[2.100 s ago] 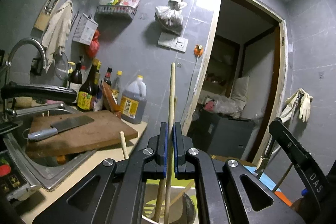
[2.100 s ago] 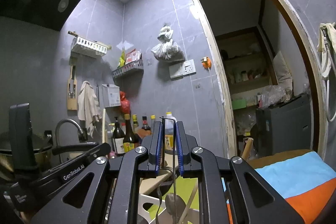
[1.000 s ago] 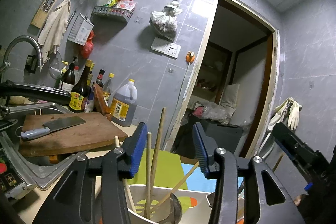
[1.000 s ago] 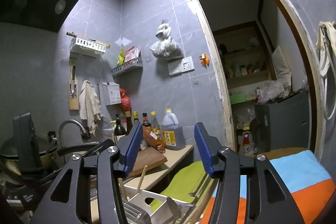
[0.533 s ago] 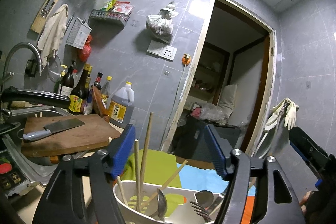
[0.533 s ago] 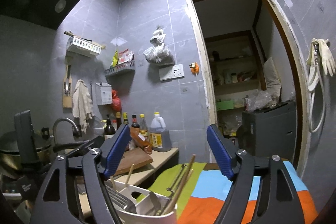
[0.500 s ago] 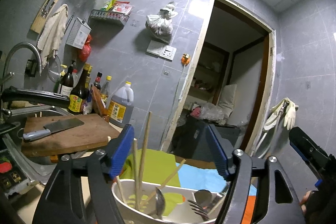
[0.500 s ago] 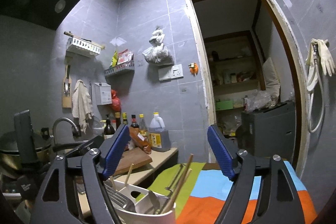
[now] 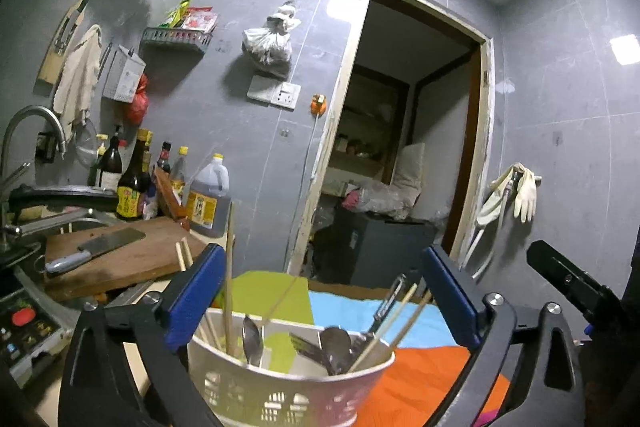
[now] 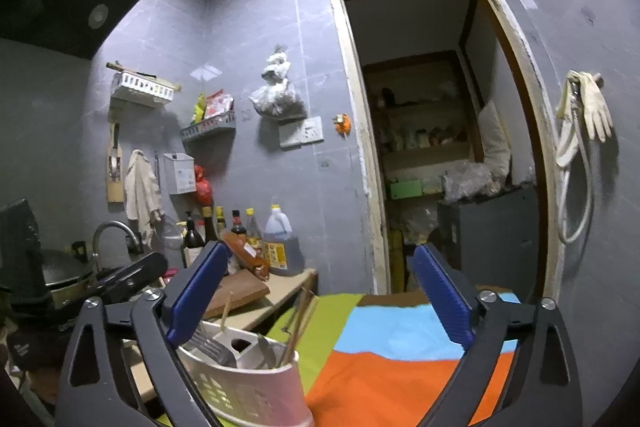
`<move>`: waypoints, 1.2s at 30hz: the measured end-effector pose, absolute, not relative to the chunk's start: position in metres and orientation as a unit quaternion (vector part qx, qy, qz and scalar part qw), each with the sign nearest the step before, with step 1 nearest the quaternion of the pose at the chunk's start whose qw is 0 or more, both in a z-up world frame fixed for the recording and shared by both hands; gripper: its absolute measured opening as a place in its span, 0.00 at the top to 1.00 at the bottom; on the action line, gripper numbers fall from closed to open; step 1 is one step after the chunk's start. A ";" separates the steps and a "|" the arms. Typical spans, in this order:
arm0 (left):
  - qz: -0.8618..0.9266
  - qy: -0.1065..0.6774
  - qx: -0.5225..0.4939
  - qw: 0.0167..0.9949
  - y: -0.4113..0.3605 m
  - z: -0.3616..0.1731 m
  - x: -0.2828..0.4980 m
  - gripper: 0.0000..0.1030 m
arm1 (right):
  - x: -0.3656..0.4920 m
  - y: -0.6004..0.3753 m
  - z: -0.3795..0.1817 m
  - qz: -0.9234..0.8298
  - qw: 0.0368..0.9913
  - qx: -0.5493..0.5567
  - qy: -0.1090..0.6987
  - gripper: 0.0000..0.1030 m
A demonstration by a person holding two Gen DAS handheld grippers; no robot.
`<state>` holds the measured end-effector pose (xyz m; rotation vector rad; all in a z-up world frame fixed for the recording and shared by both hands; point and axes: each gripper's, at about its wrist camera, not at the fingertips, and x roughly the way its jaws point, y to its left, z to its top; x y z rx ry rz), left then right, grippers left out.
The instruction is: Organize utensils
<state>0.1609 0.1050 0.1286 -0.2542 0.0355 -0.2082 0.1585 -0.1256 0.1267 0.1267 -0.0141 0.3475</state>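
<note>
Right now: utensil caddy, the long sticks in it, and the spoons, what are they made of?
Utensil caddy: looks like moulded plastic, white, matte, with slotted holes in its wall. Long sticks: pale tan, dull, thin and straight, probably bamboo or wood chopsticks. Spoons: grey with bright reflections, likely stainless steel; the alloy can't be told.

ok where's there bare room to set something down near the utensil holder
Free: the colored cloth right of the utensil holder, its orange and blue patches bare toward the doorway. Crowded: the counter left of it, with cutting board, cleaver, bottles and sink. Both grippers stand open, empty.
</note>
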 end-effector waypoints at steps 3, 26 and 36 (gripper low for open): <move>-0.094 0.033 -0.129 0.987 0.103 0.126 0.155 0.04 | 0.153 -0.138 0.127 0.165 0.984 0.072 0.009 0.00; -0.111 0.088 -0.057 0.988 0.051 0.110 0.072 0.03 | 0.056 -0.185 0.115 0.100 0.990 0.033 0.090 0.00; -0.085 0.094 -0.047 0.991 0.043 0.076 0.046 0.03 | 0.031 -0.187 0.089 0.034 0.997 0.003 0.075 0.00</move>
